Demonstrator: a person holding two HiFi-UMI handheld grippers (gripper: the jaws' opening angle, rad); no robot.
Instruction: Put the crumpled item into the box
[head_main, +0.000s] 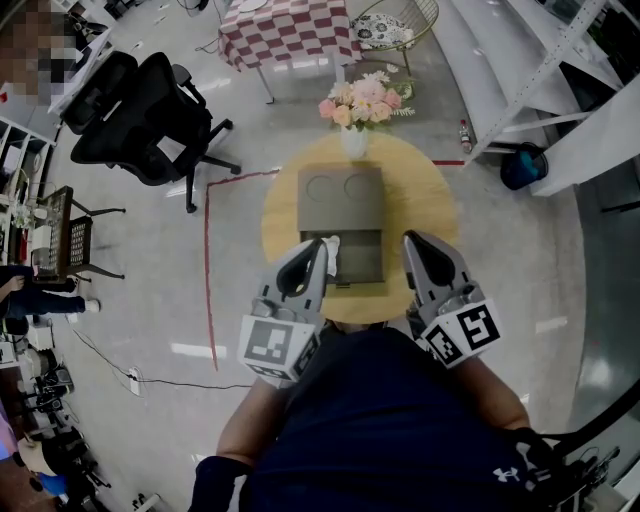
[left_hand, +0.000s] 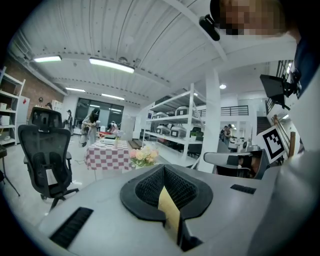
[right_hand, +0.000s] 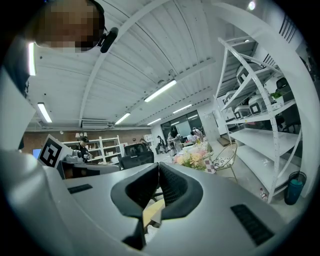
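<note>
An open grey box (head_main: 362, 258) sits in the middle of a round yellow table (head_main: 432, 215), its lid (head_main: 340, 198) folded back toward the far side. A crumpled white item (head_main: 332, 247) lies at the box's near left corner, right by the tip of my left gripper (head_main: 320, 248). The left gripper (left_hand: 163, 170) is shut with nothing between its pads. My right gripper (head_main: 411, 242) hovers over the box's right edge. It (right_hand: 159, 167) is shut too, holding nothing. Both grippers are close to the person's chest.
A white vase of pink flowers (head_main: 358, 105) stands at the table's far edge. A black office chair (head_main: 150, 120) is off to the left, a checkered table (head_main: 288, 30) further back, and white shelving (head_main: 560, 90) on the right. A red line (head_main: 207, 270) marks the floor.
</note>
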